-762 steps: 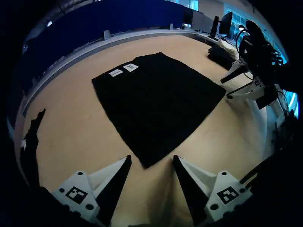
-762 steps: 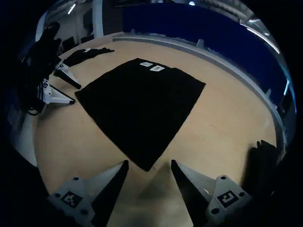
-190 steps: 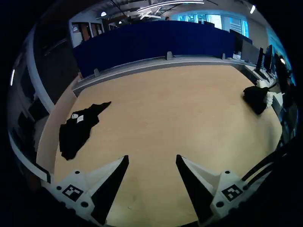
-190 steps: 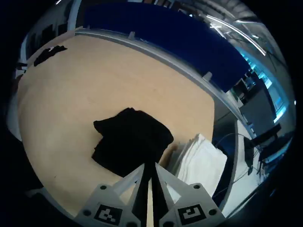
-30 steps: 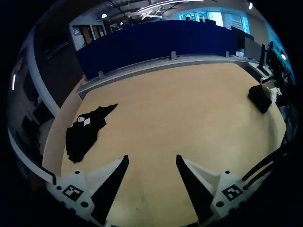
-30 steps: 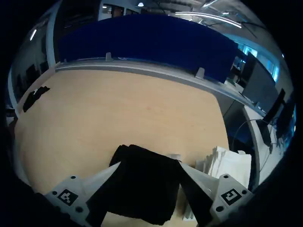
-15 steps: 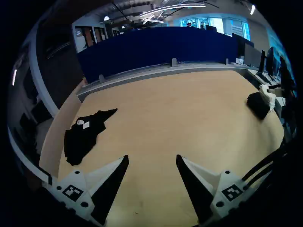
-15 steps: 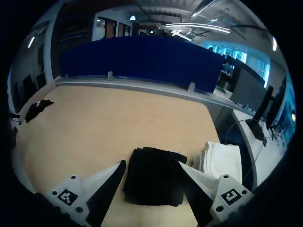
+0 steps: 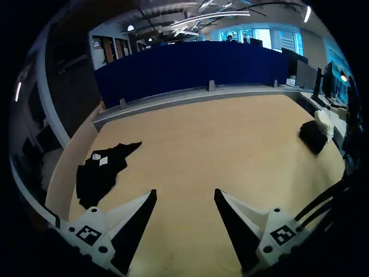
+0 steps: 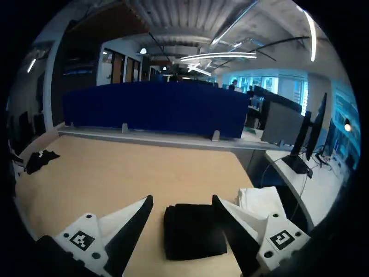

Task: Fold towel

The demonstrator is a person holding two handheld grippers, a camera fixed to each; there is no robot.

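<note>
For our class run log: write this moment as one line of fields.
left gripper: open, empty | right gripper: open, empty | folded black towel: on table, beside white stack | crumpled black cloth: on table

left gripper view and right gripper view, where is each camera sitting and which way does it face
Left gripper view: rides on the open left tongs above the wooden table, facing across it toward the blue partition; crumpled black towel at its left.
Right gripper view: rides on the open right tongs, facing the same partition; folded black towel lies just ahead on the table.
Shared: table, partition, both black towels, and the white towel stack beside the folded one.
</note>
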